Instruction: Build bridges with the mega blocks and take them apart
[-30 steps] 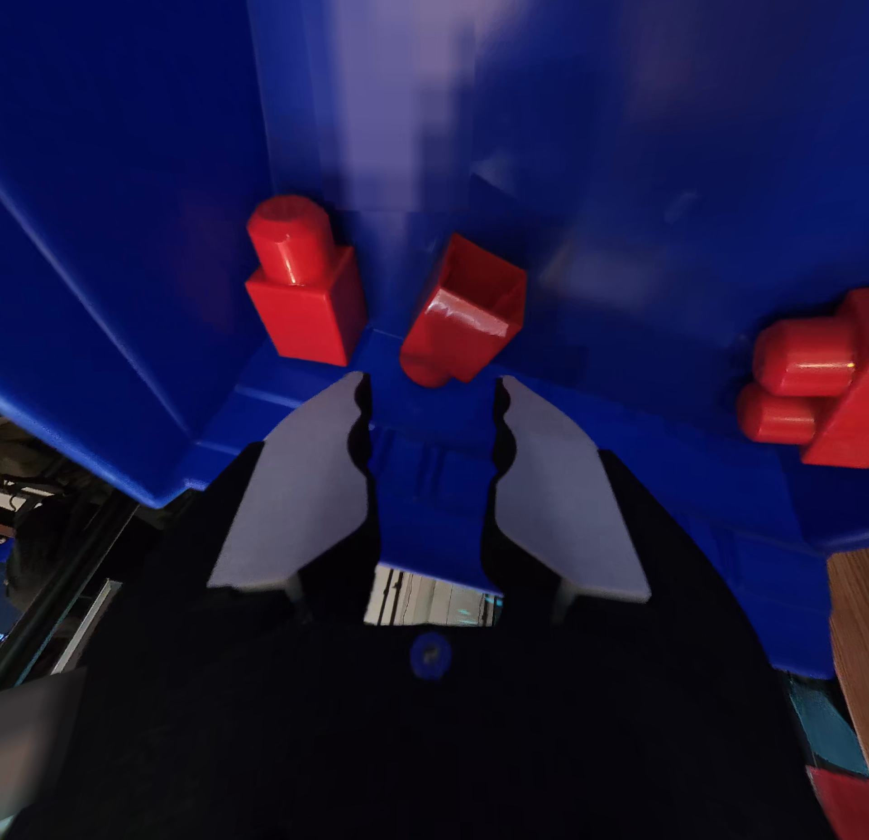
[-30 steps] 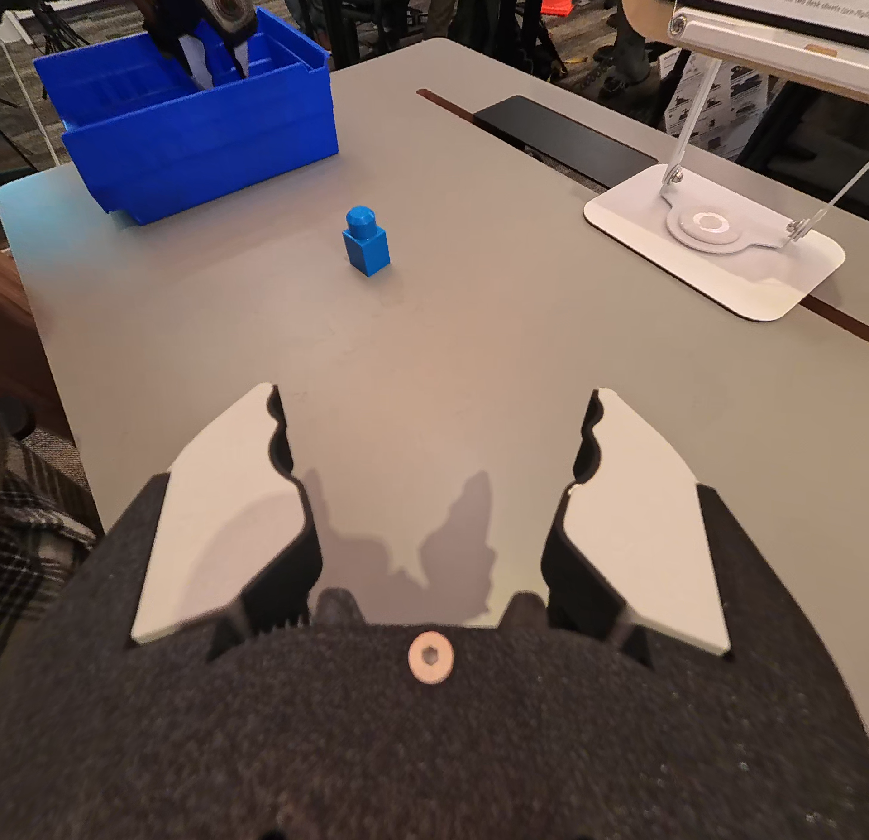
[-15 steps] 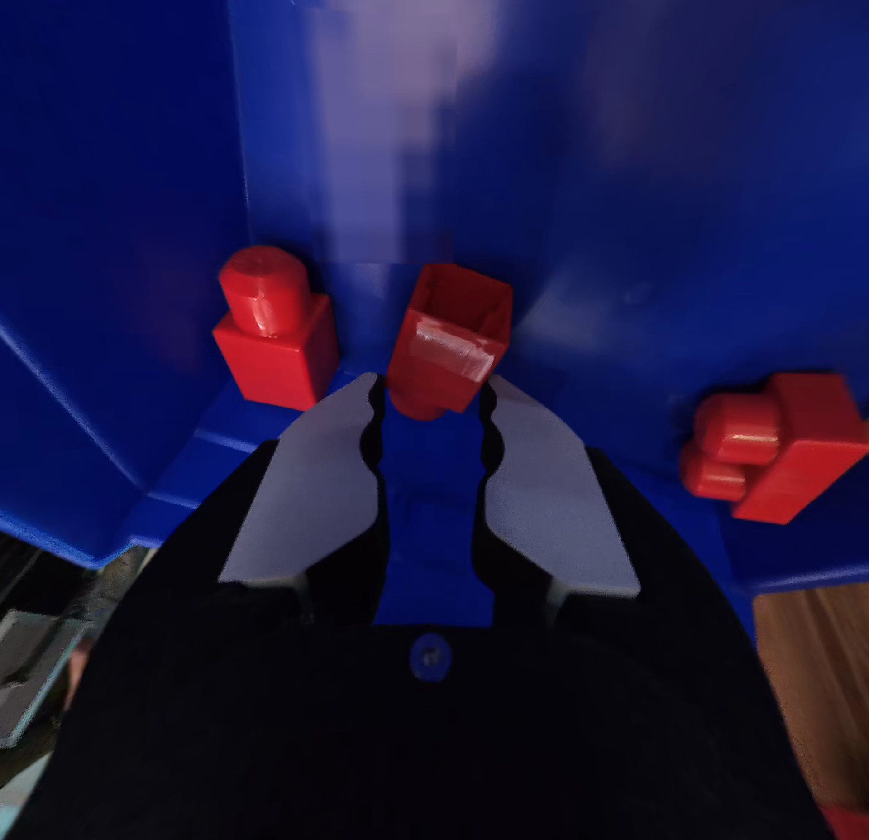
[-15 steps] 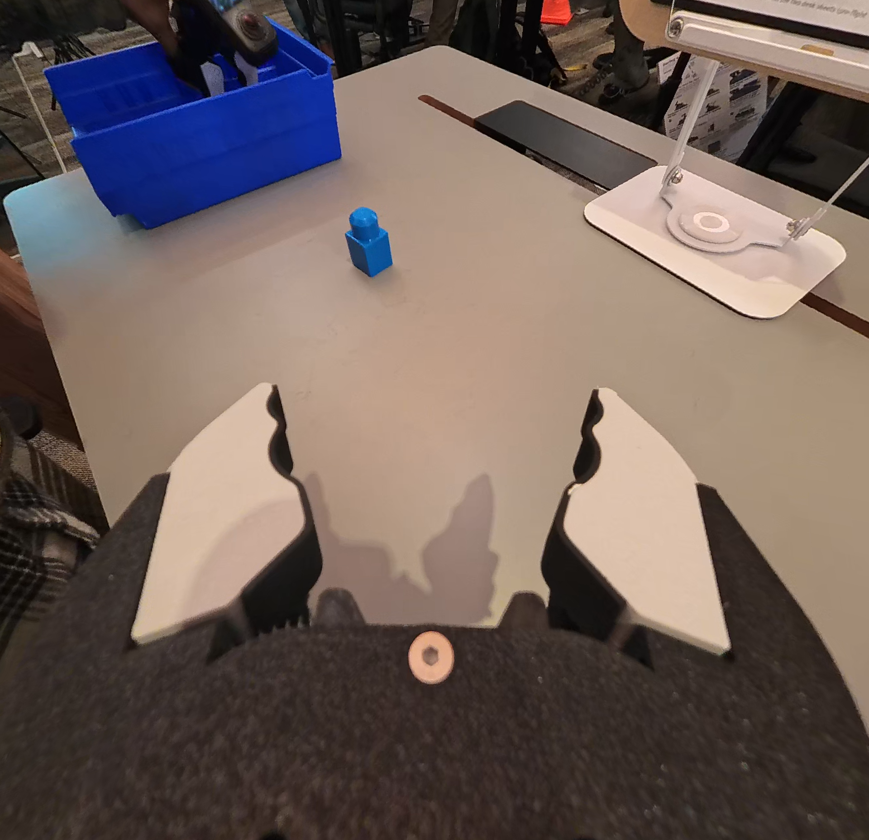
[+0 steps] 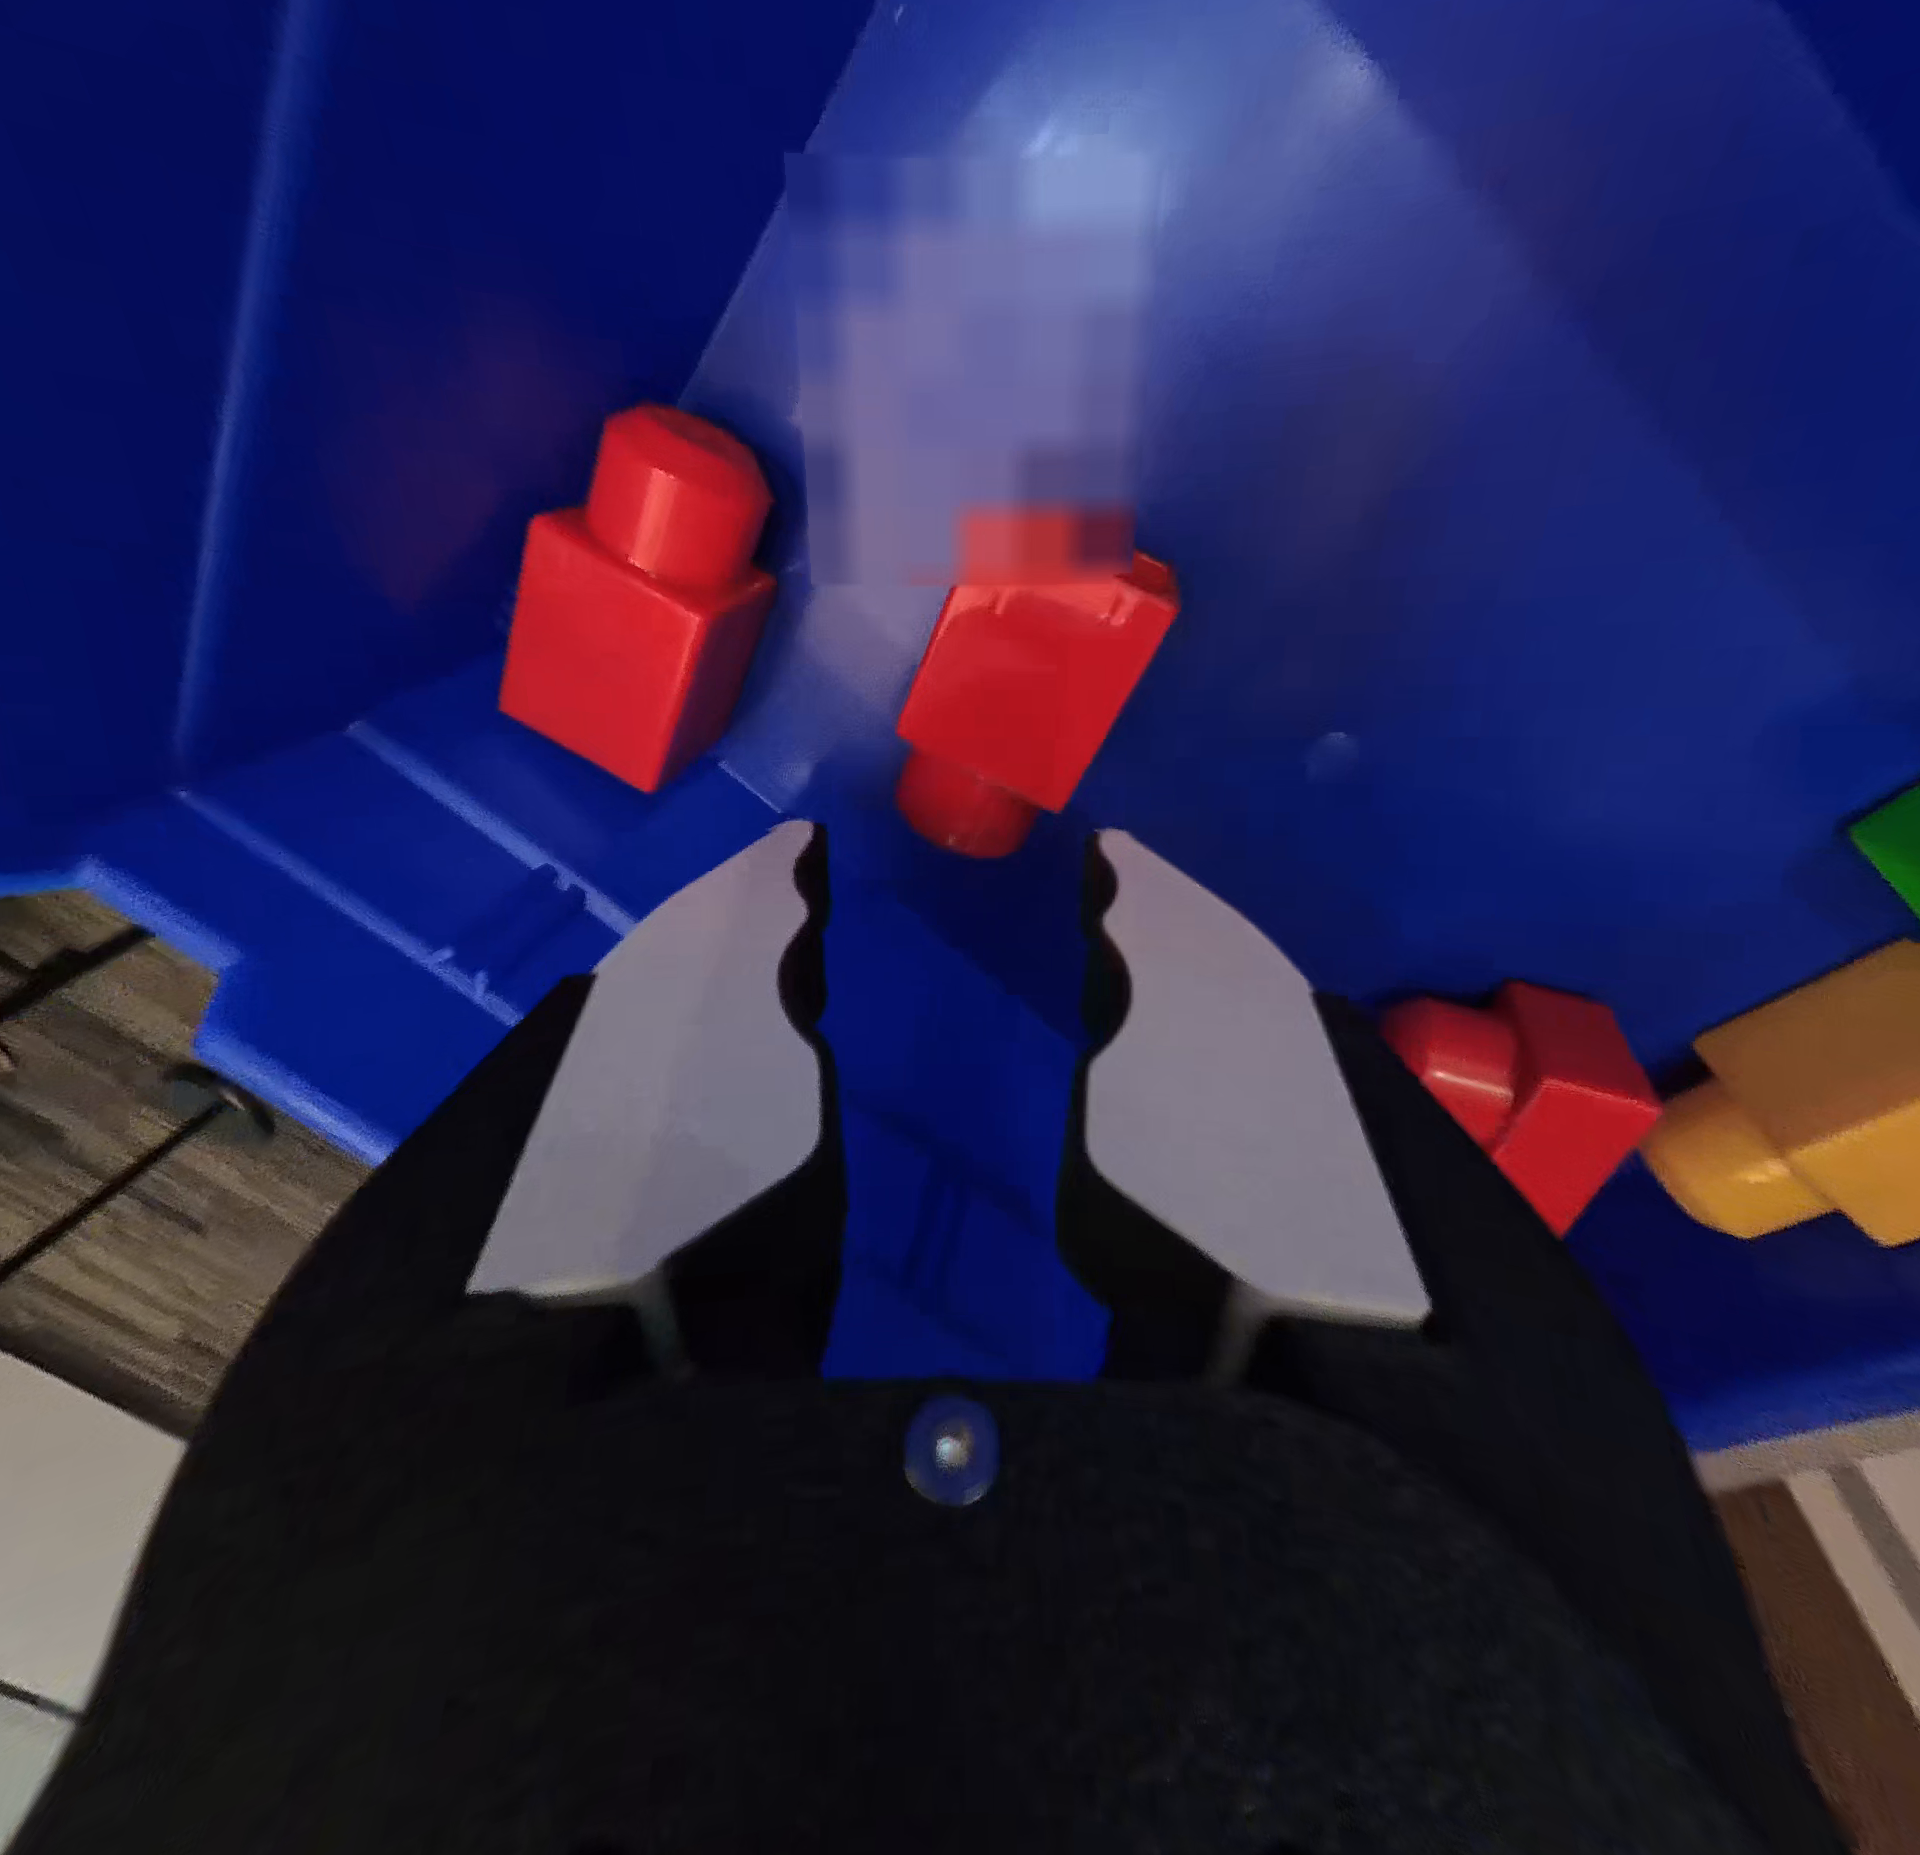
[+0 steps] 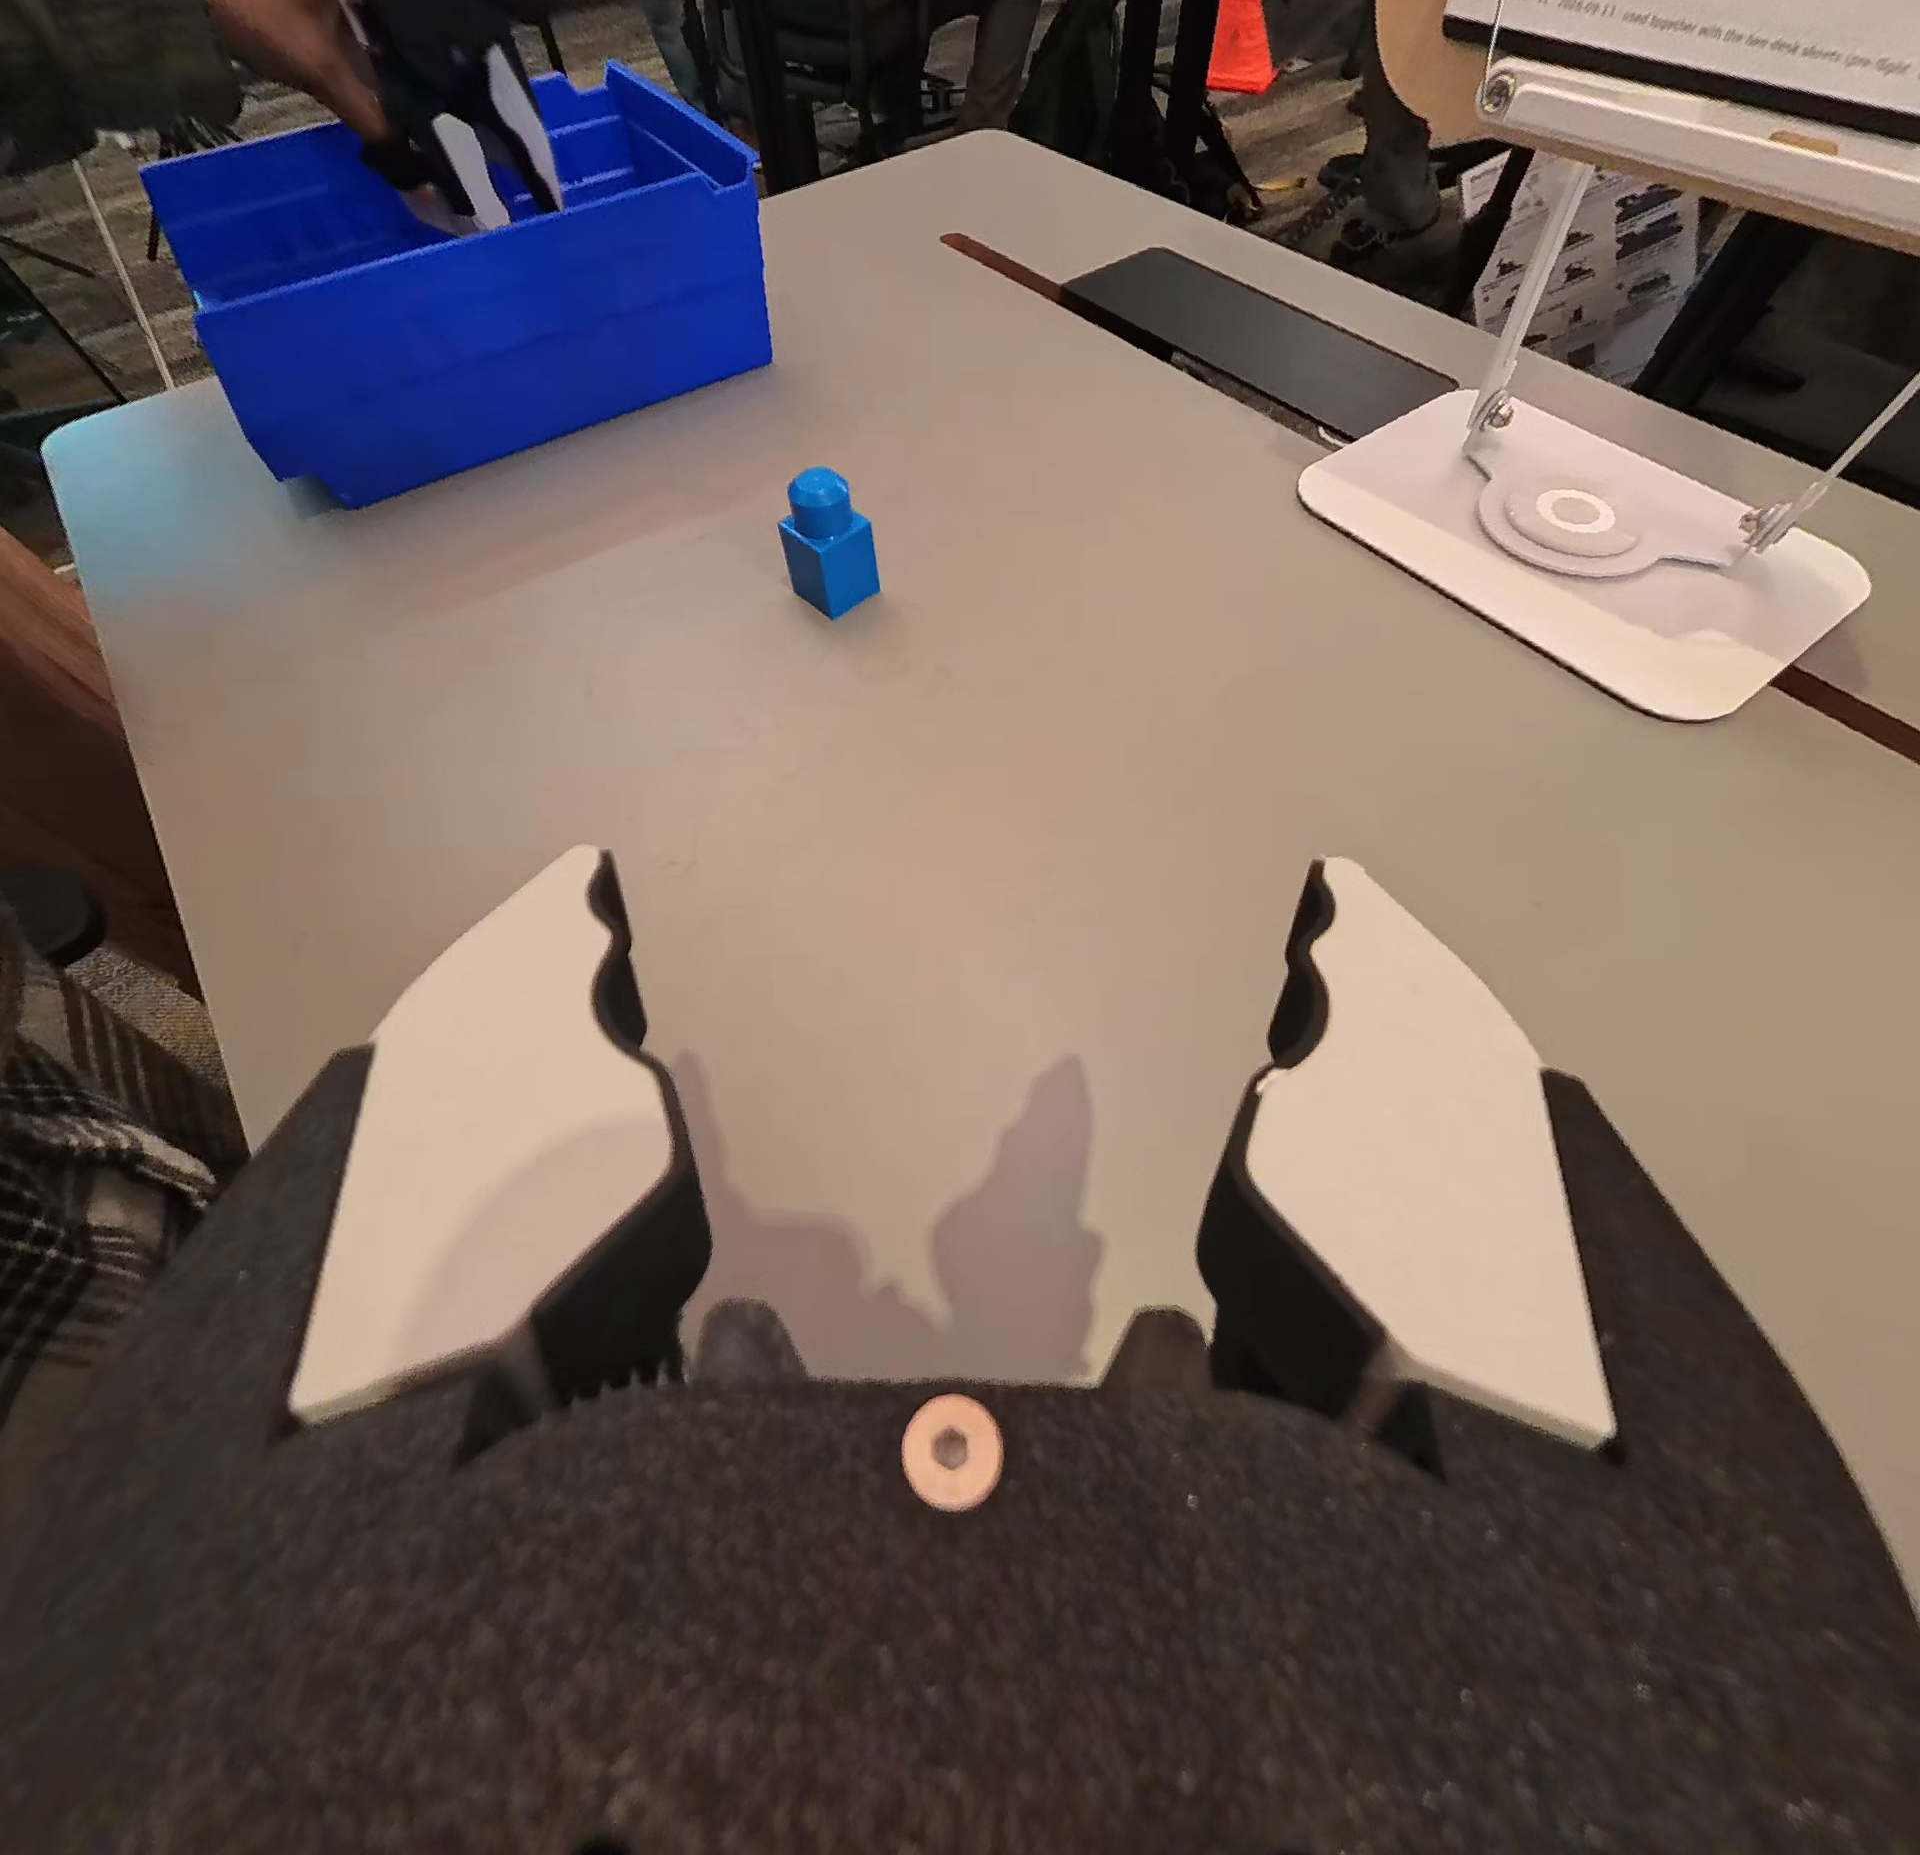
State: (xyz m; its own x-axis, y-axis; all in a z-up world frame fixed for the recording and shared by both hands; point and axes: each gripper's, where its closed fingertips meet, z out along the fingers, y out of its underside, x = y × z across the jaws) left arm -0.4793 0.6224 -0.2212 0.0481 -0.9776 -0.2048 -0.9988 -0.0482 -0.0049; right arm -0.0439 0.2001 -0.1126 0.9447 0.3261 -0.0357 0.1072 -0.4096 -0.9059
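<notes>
My left gripper (image 5: 951, 849) is open inside the blue bin (image 5: 416, 247). Just ahead of its tips lies a tipped red one-stud block (image 5: 1023, 683), stud toward me, not held. An upright red one-stud block (image 5: 634, 631) stands to its left. A red two-stud block (image 5: 1527, 1088), a yellow block (image 5: 1808, 1130) and a green block (image 5: 1891, 849) lie at the right. My right gripper (image 6: 956, 870) is open and empty above the grey table (image 6: 1039, 766). A blue one-stud block (image 6: 828, 548) stands upright ahead of it. The left gripper (image 6: 488, 153) shows in the bin (image 6: 488, 330) at far left.
A white stand base (image 6: 1579, 548) holding a tilted board sits at the table's right. A black flat pad (image 6: 1247, 340) lies behind it. The table edge runs along the left, with a person's plaid sleeve (image 6: 83, 1130) below it. Chairs and legs stand beyond the table. The left gripper's tips are roughly 65 cm from the right gripper's.
My left gripper has turned and drawn back slightly inside the bin; the tipped red block slipped from between the tips and lies just ahead. Yellow and green blocks came into view. The right gripper stayed open, barely shifting.
</notes>
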